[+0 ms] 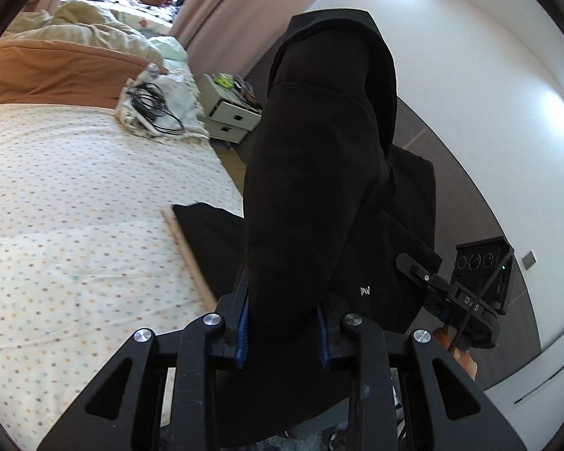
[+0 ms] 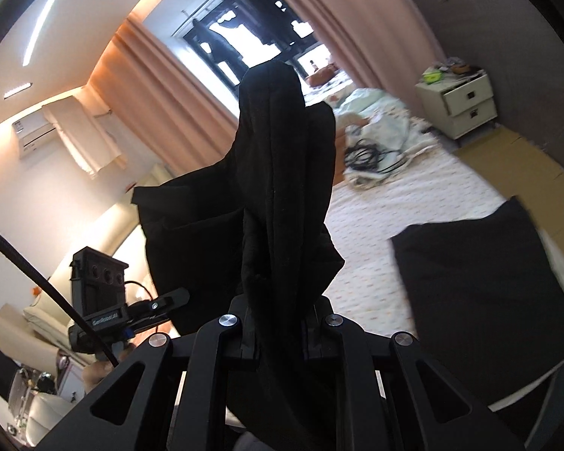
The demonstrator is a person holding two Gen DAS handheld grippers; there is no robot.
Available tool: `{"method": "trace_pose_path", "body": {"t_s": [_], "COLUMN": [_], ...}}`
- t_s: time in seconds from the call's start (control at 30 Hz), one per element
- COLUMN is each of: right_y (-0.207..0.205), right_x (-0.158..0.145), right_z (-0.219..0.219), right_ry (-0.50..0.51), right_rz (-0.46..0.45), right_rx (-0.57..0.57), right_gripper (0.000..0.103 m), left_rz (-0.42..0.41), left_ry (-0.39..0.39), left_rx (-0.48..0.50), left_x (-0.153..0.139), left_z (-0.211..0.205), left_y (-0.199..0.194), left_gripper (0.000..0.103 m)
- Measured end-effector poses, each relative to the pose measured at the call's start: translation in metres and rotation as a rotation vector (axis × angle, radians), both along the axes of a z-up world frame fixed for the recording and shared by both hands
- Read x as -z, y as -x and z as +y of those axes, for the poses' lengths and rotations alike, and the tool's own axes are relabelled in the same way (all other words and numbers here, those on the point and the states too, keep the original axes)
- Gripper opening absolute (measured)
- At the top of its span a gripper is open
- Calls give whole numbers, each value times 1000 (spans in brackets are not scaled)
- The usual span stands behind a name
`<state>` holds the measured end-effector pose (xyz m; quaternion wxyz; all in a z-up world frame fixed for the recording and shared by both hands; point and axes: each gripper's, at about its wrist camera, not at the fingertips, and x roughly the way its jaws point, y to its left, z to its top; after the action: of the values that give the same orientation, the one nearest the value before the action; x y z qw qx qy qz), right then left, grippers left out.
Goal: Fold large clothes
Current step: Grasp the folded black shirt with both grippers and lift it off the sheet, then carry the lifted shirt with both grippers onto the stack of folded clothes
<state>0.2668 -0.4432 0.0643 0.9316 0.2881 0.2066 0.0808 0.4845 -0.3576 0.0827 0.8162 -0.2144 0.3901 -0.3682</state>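
Note:
A large black garment (image 1: 319, 173) is held up in the air over the edge of the bed. My left gripper (image 1: 284, 323) is shut on a thick bunch of it, which drapes up and over the fingers. My right gripper (image 2: 278, 323) is shut on another bunch of the same garment (image 2: 282, 173). The right gripper also shows in the left wrist view (image 1: 425, 278) at the lower right, close by. The left gripper shows in the right wrist view (image 2: 169, 300) at the lower left. A part of the black cloth (image 2: 481, 278) lies on the bed.
The bed (image 1: 75, 206) has a dotted cream sheet, an orange quilt (image 1: 56, 71) and a coil of black cable (image 1: 154, 109) on a bundle of cloth. A white bedside cabinet (image 2: 462, 101) stands by the grey wall. Pink curtains (image 2: 161, 97) frame the window.

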Motion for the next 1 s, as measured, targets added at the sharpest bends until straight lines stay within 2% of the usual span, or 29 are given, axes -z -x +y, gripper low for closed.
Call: {"method": "trace_pose_path", "body": {"t_s": [0.23, 0.5, 0.73, 1.0], "right_y": [35, 59, 50, -2], "right_x": [-14, -34, -36, -27], "right_z": [-29, -26, -20, -10], "right_ry": [20, 70, 76, 44], "right_rz": [20, 35, 74, 132], "right_rx": [90, 146, 163, 155], "right_gripper": [11, 11, 11, 11], "left_rz": [11, 43, 87, 133], "left_ry": [-12, 8, 8, -7], "left_rx": [118, 209, 241, 223], "left_x": [2, 10, 30, 53], "left_z": [-89, -135, -157, -158], "left_y": [-1, 0, -15, -51], "left_gripper": [28, 28, 28, 29]}}
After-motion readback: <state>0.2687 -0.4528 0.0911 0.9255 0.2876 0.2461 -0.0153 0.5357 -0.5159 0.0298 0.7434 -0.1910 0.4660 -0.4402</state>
